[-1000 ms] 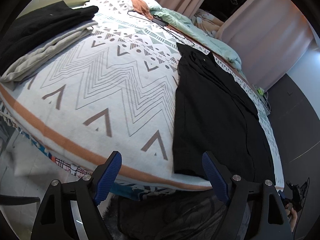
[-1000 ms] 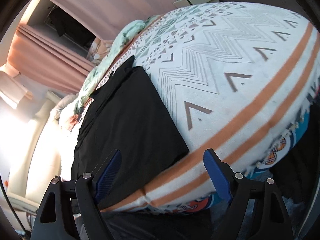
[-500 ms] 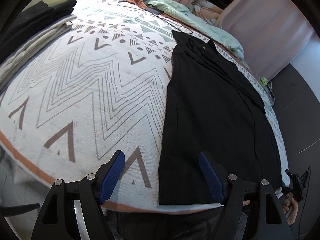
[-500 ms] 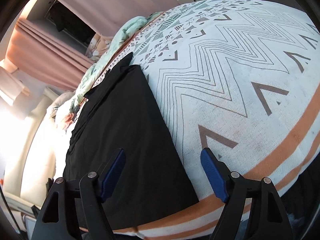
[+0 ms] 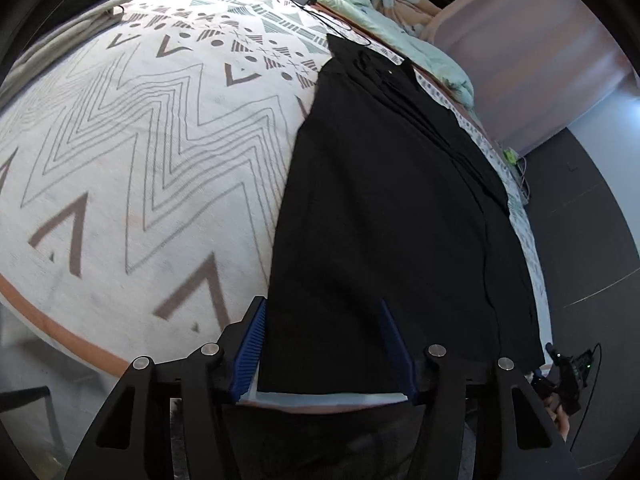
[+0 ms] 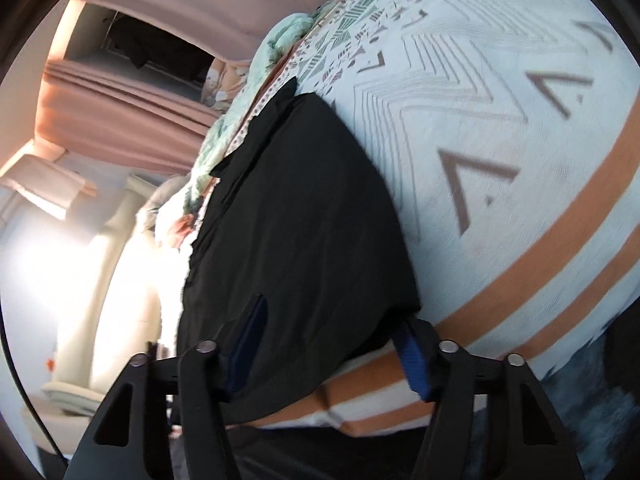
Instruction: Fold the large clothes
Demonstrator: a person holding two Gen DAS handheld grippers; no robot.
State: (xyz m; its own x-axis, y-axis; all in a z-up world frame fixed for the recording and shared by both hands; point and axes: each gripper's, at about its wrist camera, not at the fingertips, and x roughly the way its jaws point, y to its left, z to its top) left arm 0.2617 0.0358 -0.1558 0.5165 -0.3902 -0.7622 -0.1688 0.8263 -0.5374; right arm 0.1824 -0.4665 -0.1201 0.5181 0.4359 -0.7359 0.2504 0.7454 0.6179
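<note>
Both tongs have come down onto the near hem of the black garment (image 5: 384, 208), which lies flat and lengthwise on the patterned bed cover (image 5: 132, 152), near the bed's right-hand edge in the left wrist view. The left tongs (image 5: 326, 350) straddle the hem's left corner, jaws closing, cloth between the pads but not yet pinched. The right tongs (image 6: 332, 350) straddle the other corner, also closing, fabric already bunching there. A second ago both hovered wider apart, off the bed's edge; now they sit over the hem. The grasp looks imminent, presumably to carry the hem toward the collar.
</note>
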